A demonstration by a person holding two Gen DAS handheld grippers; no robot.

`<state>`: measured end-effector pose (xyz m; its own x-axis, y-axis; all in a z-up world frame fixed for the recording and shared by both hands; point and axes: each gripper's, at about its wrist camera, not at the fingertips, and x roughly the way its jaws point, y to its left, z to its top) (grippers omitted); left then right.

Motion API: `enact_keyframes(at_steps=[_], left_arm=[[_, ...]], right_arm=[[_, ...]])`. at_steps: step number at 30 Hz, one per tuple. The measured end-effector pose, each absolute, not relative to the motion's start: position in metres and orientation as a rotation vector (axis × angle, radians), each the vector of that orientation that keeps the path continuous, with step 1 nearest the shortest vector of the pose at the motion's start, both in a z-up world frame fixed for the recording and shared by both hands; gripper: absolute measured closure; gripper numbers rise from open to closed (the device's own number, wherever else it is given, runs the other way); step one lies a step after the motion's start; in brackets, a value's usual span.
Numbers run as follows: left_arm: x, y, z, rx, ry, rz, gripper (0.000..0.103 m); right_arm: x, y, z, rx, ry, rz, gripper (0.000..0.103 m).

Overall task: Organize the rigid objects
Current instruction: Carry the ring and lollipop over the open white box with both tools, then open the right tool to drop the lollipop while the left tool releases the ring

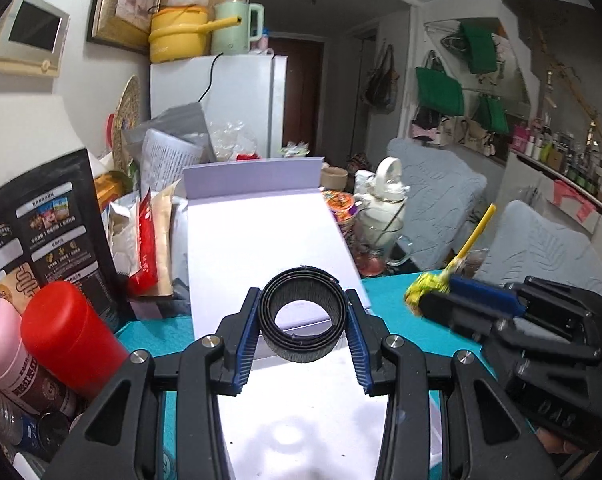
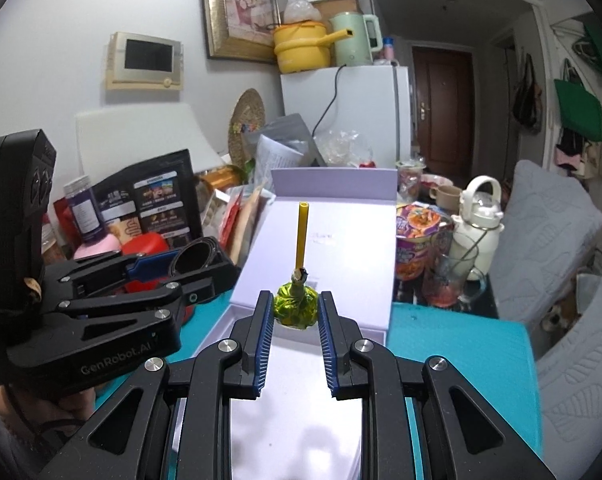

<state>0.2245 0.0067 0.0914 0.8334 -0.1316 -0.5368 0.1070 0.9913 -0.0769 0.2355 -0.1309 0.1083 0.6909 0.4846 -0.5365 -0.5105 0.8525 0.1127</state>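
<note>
Now the open lavender cardboard box fills centre frame; my left gripper pinches a coiled black strap, my right gripper clamps a yellow-sticked, green-wrapped lollipop. Best lowered level, inside the walls.

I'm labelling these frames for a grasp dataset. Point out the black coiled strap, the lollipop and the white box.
black coiled strap (image 1: 303,314): left wrist view, on the coil's outer band.
lollipop (image 2: 295,305): right wrist view, on its green wrapped head.
white box (image 2: 341,264): right wrist view, on the bare open lid.
</note>
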Motion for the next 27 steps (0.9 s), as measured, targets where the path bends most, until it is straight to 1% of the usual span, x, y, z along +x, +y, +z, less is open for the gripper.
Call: enact_keyframes(at_steps=[6,13,21,27], left_arm=[[0.250,0.014,0.062,-0.018,0.656,-0.075,0.063],[0.267,0.012,0.037,-0.010,0.726,-0.063,0.063],[0.288,0.007,0.002,0.005,0.831,-0.066,0.063],[0.294,0.000,-0.015,0.020,0.873,-0.065,0.063]], right_arm=[[0.264,-0.132,0.083,0.026,0.642,0.510,0.081],[0.286,-0.130,0.049,0.006,0.761,0.496,0.081],[0.296,-0.126,0.029,0.001,0.830,0.505,0.081],[0.302,-0.122,0.016,-0.016,0.862,0.484,0.081]])
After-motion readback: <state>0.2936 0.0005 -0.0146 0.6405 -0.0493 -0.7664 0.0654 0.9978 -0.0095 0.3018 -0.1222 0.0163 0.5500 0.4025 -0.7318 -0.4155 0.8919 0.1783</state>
